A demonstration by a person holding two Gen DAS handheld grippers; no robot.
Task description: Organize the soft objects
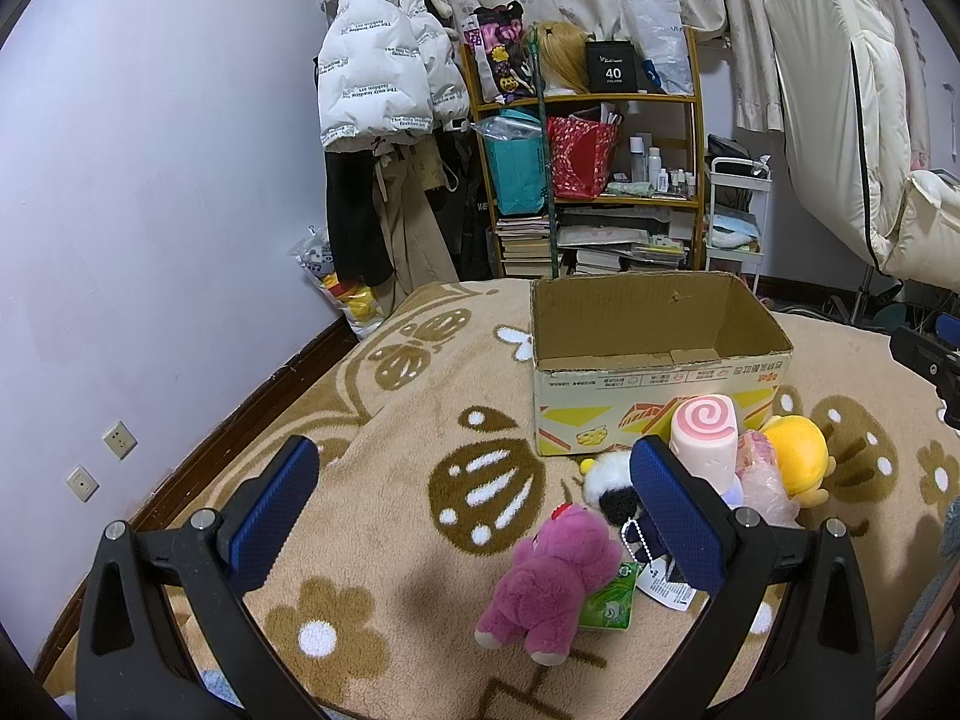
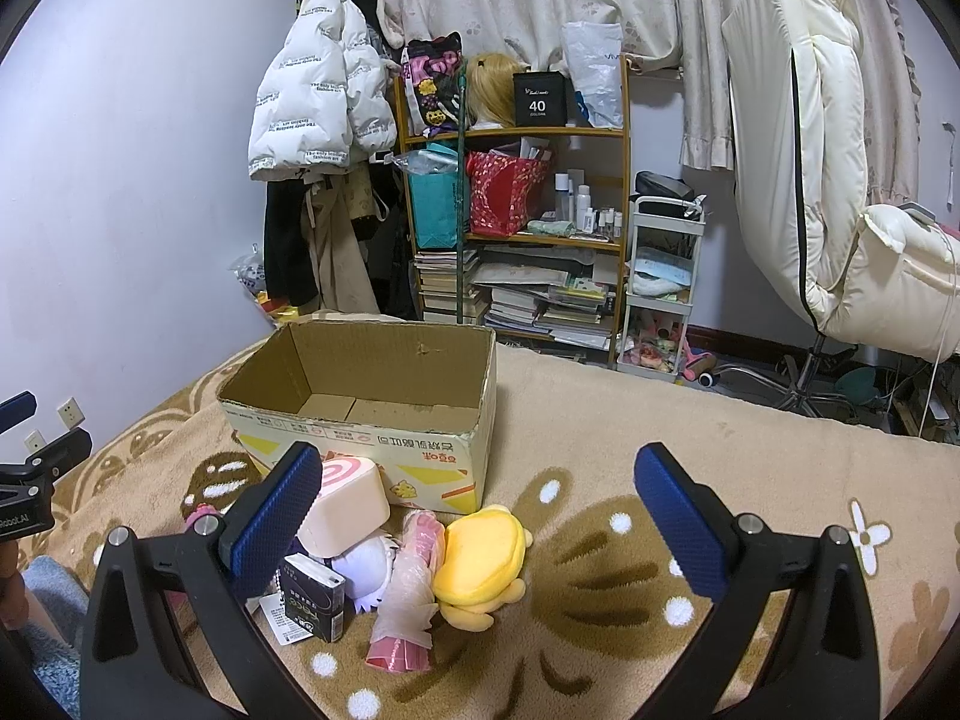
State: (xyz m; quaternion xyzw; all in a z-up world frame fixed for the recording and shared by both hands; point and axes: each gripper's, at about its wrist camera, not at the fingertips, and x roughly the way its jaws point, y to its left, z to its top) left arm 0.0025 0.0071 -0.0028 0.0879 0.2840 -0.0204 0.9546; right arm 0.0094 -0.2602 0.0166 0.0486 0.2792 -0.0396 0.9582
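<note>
An open, empty cardboard box (image 1: 654, 360) stands on a beige patterned blanket (image 1: 390, 420); it also shows in the right wrist view (image 2: 372, 414). In front of it lie soft toys: a pink plush bear (image 1: 552, 582), a pink swirl roll cushion (image 1: 705, 438) (image 2: 348, 501), a yellow plush (image 1: 795, 456) (image 2: 480, 564), a black-and-white plush (image 1: 609, 486) and a pink wrapped toy (image 2: 408, 588). My left gripper (image 1: 474, 510) is open above the blanket, left of the pile. My right gripper (image 2: 480, 510) is open over the yellow plush. Both are empty.
A small dark box (image 2: 315, 597) and a green packet (image 1: 609, 600) lie among the toys. Behind the bed stand a cluttered shelf (image 1: 600, 180), hanging coats (image 1: 384, 90), a white cart (image 2: 660, 282) and a cream chair (image 2: 840, 180).
</note>
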